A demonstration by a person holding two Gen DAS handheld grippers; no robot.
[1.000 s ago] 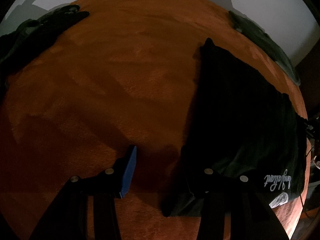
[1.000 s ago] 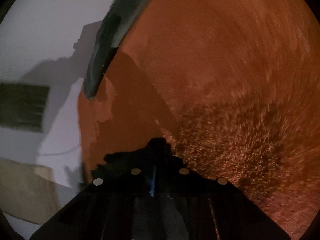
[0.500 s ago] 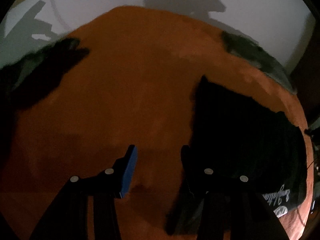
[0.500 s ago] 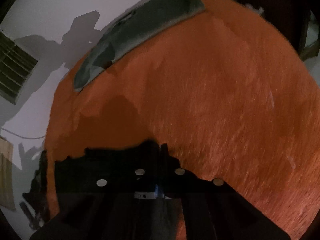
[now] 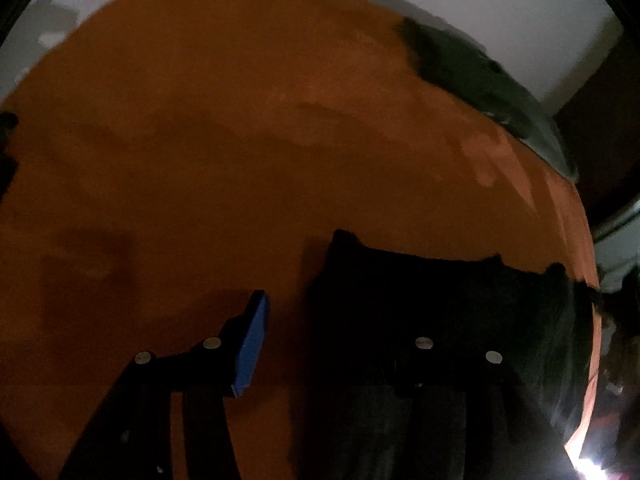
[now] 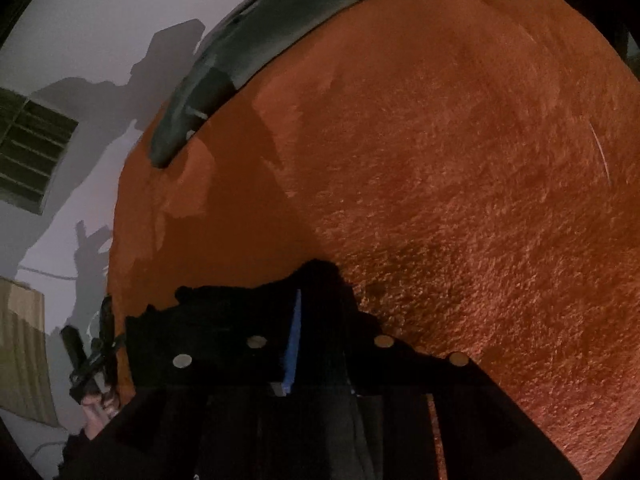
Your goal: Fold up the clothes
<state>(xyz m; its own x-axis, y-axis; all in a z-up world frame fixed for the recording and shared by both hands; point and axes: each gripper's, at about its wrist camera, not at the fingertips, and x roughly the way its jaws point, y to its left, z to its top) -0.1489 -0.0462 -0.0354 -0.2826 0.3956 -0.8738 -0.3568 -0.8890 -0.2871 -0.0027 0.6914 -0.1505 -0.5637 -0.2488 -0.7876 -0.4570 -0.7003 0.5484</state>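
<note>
Left wrist view: my left gripper (image 5: 316, 344) gapes empty; my right gripper (image 6: 320, 340) pinches the black garment (image 5: 460, 300), raised off the blanket (image 5: 280, 140); fold unfinished.

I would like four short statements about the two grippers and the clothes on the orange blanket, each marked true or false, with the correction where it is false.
1. The left gripper is open, with bare orange blanket between its fingers. True.
2. The right gripper hangs open with nothing in it. False: it is shut on the edge of the black garment.
3. A dark green garment lies at the far edge of the blanket. True.
4. The black garment lies to the left of the left gripper's blue-padded finger. False: in the left wrist view it lies to the right, around the other finger.
</note>
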